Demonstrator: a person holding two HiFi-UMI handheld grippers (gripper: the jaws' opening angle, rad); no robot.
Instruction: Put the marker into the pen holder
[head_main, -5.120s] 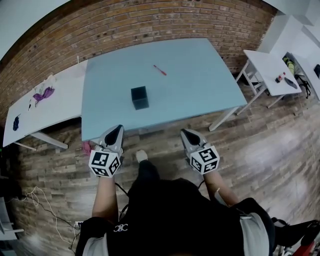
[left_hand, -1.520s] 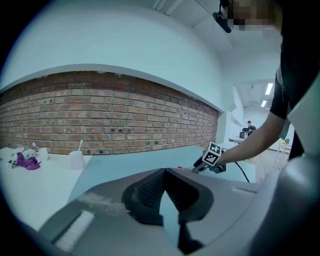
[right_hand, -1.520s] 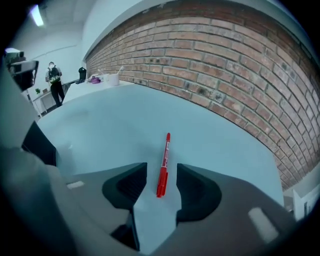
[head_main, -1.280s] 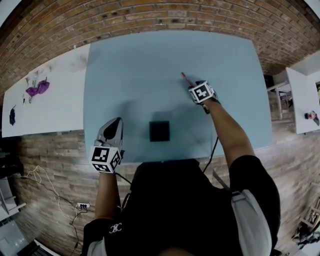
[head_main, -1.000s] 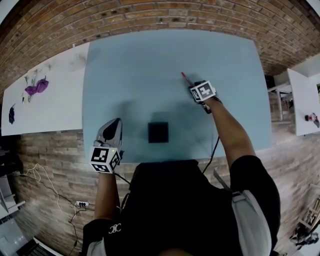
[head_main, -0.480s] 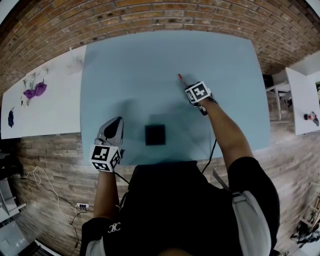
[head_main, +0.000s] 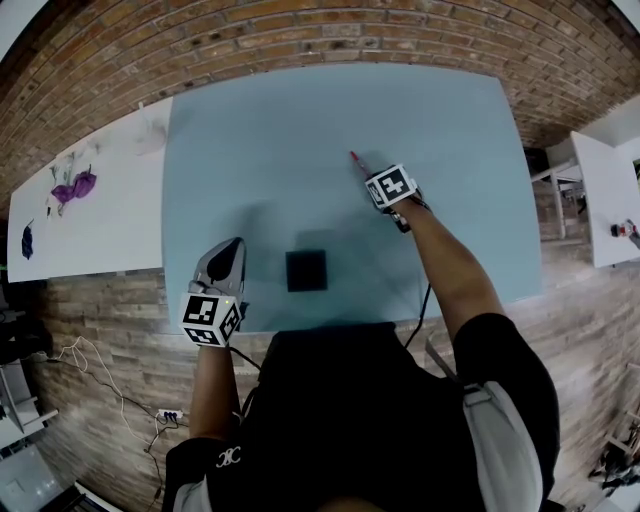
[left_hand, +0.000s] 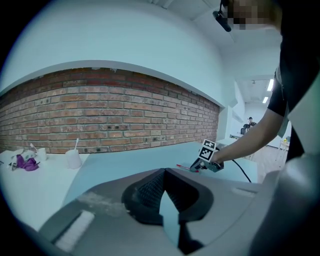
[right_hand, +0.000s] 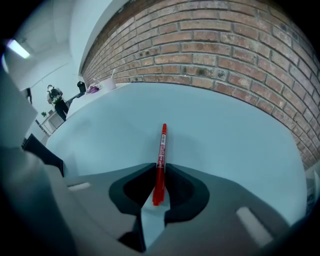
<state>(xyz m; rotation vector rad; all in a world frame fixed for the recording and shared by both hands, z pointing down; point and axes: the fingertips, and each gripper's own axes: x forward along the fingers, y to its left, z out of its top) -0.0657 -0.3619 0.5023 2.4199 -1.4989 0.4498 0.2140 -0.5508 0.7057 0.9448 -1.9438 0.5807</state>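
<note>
Pale blue tabletop (head_main: 260, 150): my right claw (right_hand: 159, 175), jaws just closed onto slim red plastic marker (right_hand: 161, 150) at its tail, for lifting; left claw (left_hand: 164, 172) shut, idle.

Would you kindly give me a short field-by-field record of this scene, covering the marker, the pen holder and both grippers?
table: light blue, beside a brick wall
marker: red, on the table, near end between the right gripper's jaws
pen holder: black, square, standing apart from the marker
right gripper: jaws just been closing, now pressed on the marker
left gripper: jaws together, empty
stage: marker not yet in the pen holder
</note>
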